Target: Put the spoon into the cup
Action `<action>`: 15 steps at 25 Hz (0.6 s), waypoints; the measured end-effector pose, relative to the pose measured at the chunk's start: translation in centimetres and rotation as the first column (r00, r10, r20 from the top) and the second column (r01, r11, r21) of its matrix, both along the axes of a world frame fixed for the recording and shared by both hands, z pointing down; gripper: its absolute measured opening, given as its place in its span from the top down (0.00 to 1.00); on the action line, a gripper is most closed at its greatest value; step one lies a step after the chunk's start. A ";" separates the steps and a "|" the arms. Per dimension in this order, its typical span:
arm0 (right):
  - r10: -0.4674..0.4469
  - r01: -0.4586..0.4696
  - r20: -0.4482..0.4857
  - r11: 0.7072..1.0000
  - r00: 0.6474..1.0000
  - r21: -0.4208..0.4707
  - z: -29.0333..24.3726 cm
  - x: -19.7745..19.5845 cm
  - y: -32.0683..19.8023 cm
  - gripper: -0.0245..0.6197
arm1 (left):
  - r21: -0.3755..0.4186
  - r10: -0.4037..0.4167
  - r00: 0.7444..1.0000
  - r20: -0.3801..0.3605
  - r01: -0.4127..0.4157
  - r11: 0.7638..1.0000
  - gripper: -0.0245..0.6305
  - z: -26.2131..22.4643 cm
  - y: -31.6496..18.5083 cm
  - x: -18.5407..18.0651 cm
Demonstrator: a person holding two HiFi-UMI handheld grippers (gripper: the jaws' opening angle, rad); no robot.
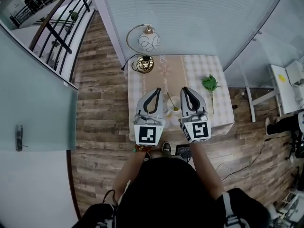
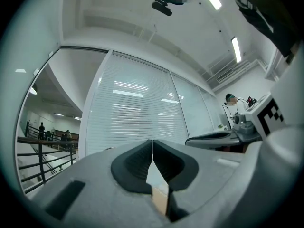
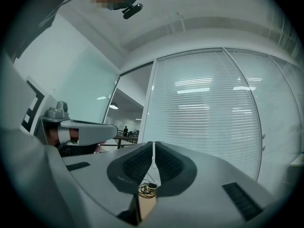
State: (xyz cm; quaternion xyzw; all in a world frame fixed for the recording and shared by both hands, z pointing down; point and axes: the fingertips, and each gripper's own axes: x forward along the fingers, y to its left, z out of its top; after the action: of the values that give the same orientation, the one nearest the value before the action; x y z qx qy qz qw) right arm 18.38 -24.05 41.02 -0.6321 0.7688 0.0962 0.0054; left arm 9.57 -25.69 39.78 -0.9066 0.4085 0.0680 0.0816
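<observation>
1. Plainly, the spoon stood in the cup, its handle leaning up and to the left over the rim.
2. That cup sat on the counter, on a checked cloth and toward the front edge, between my two grippers.
3. My left gripper lay close beside the cup on its left. The left gripper view showed its jaws pressed together at the tips with nothing caught between them.
4. My right gripper lay close on the cup's other side, its jaws likewise meeting tip to tip and empty. I could not tell whether either gripper touched the cup.
5. A green sprig lay on the cloth to the right of the right gripper, apart from the cup.
6. A lamp with a round white shade on a curved arm stood at the counter's back left corner.
7. Wood-plank floor surrounded the counter, and slatted blinds ran behind it.
</observation>
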 end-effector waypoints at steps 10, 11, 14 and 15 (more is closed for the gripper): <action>-0.034 0.036 -0.051 0.998 0.998 0.050 0.0 -1.8 0.6 0.95 | 0.022 -0.005 1.000 0.018 0.004 1.000 0.94 0.6 0.0 -0.1; -0.040 0.044 -0.058 0.997 0.998 0.058 0.1 -2.2 0.8 0.95 | 0.017 -0.005 1.000 0.011 0.005 1.000 0.94 0.7 0.0 -0.2; -0.061 0.065 -0.066 0.996 0.996 0.059 0.7 -2.9 1.0 0.95 | 0.006 -0.009 1.000 0.013 0.009 1.000 0.94 1.0 0.0 -0.5; -0.065 0.068 -0.068 0.996 0.996 0.053 1.0 -3.0 1.0 0.95 | 0.003 -0.010 1.000 0.016 0.010 1.000 0.94 1.2 0.0 -0.5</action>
State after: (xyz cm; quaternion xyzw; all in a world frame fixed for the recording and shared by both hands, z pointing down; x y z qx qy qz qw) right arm 15.39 -23.03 42.01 -0.6022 0.7863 0.1380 0.0005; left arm 9.07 -25.71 40.95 -0.9049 0.4122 0.0607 0.0865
